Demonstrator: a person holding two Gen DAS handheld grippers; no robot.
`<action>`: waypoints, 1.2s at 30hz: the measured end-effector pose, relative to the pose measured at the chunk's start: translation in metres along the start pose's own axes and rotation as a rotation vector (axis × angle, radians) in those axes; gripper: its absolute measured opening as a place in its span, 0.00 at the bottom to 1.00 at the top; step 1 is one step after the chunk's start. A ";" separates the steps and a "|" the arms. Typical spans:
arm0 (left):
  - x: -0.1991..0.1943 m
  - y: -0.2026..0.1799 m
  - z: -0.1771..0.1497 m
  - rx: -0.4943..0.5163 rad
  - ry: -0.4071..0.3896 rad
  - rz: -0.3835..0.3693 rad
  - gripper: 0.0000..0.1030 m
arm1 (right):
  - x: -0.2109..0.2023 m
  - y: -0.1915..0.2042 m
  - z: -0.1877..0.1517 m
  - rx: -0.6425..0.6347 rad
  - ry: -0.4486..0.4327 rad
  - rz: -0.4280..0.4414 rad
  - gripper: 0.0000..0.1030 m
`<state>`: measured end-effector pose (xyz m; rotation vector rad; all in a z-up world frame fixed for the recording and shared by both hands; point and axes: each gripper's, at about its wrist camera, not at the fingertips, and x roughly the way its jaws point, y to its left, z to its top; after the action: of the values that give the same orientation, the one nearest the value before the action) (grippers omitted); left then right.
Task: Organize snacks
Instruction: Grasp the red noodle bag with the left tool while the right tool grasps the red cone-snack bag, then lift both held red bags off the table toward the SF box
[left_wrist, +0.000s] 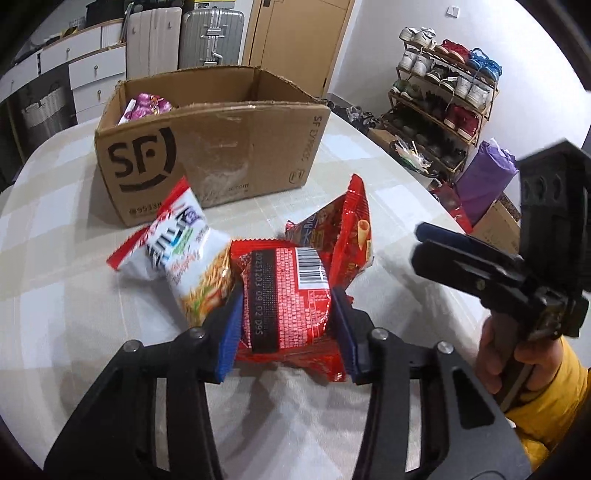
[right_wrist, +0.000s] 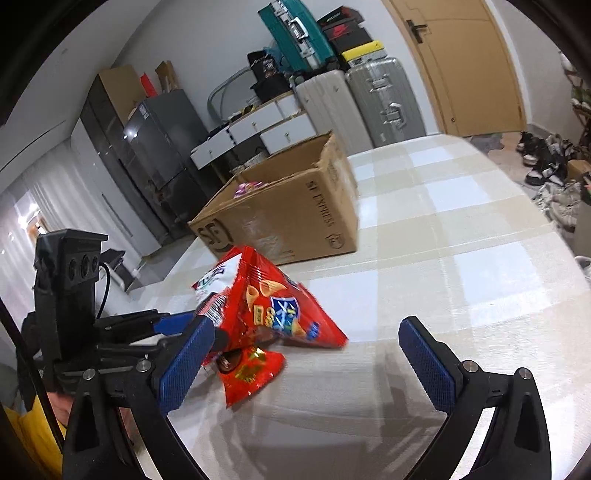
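Note:
My left gripper (left_wrist: 288, 325) is shut on a red snack pack (left_wrist: 286, 302) with a barcode, on the table in front of the cardboard box (left_wrist: 207, 147). A white noodle-snack bag (left_wrist: 184, 258) lies to its left and a red chip bag (left_wrist: 340, 229) stands behind it. A purple snack bag (left_wrist: 147, 105) lies inside the box. My right gripper (right_wrist: 306, 365) is open and empty, to the right of the snacks. In the right wrist view the red chip bag (right_wrist: 273, 306) stands beside the left gripper (right_wrist: 199, 317), with the box (right_wrist: 288, 214) behind it.
The table has a pale checked cloth (right_wrist: 443, 258). Suitcases (right_wrist: 384, 99), drawers and a door stand beyond the box. A shoe rack (left_wrist: 443, 103) and a purple bag (left_wrist: 484, 177) are off the table's right side.

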<state>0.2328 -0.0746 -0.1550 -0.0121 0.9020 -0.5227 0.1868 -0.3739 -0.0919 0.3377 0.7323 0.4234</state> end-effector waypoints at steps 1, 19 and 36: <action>-0.001 -0.001 -0.004 -0.002 0.000 -0.004 0.41 | 0.004 0.003 0.001 0.001 0.011 0.009 0.99; -0.021 -0.003 -0.046 -0.023 0.014 -0.047 0.40 | 0.060 0.019 0.003 0.044 0.183 0.013 0.57; -0.036 -0.002 -0.059 -0.058 -0.003 -0.065 0.40 | 0.086 0.042 0.026 -0.176 0.219 -0.132 0.61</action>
<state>0.1697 -0.0486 -0.1650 -0.0952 0.9157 -0.5572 0.2517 -0.2997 -0.1047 0.0764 0.9182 0.4002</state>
